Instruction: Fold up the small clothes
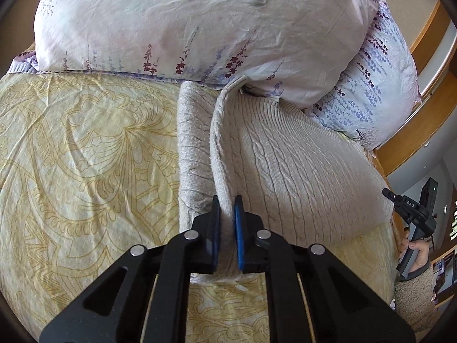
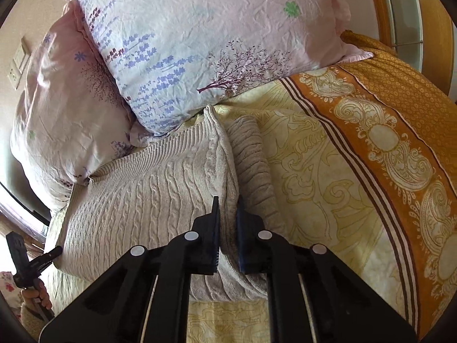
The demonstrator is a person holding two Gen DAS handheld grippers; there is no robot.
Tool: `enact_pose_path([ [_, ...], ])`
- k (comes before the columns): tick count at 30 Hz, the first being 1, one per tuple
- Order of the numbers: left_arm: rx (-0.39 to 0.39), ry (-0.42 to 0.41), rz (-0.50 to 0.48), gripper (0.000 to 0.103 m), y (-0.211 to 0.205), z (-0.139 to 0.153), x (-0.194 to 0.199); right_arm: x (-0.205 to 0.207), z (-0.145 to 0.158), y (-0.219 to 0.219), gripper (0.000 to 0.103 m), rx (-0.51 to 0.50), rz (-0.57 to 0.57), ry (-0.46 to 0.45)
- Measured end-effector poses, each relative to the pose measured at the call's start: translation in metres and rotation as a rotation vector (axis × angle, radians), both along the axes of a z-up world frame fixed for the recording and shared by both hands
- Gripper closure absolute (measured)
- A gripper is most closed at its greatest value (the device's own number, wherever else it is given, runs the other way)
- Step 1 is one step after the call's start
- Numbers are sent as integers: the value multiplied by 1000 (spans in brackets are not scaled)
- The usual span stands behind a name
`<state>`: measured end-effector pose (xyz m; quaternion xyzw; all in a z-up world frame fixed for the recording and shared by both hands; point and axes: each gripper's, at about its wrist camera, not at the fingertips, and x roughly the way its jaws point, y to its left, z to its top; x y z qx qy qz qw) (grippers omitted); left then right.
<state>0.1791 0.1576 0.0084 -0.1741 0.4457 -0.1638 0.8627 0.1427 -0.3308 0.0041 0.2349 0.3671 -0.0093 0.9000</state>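
Both grippers pinch the beige sweater [image 1: 300,165]: left gripper [image 1: 227,223] clamps its raised left edge, right gripper [image 2: 227,223] clamps its right edge. It lies on the yellow bedspread [image 1: 85,148], below floral pillows [image 1: 185,28].

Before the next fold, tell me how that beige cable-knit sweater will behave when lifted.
The sweater will likely be floppy: its pinched edge curls and droops away from the left hand-held gripper. It probably has some weight, since the knit looks thick. Slipping seems unlikely, as the textured fabric sits clamped in the right hand-held gripper too.
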Motion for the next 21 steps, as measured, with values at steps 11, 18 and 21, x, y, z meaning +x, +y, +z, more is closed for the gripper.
enact_pose_path([
  [11,-111,-69,117,28,28,14,-9,-6,19,22,72,-125,-41,-73],
  [18,-253,-4,164,27,43,6,14,17,34,73,72,-94,98,-160],
  [21,-267,28,165,27,40,-2,23,38,30,97,72,-44,193,-122],
])
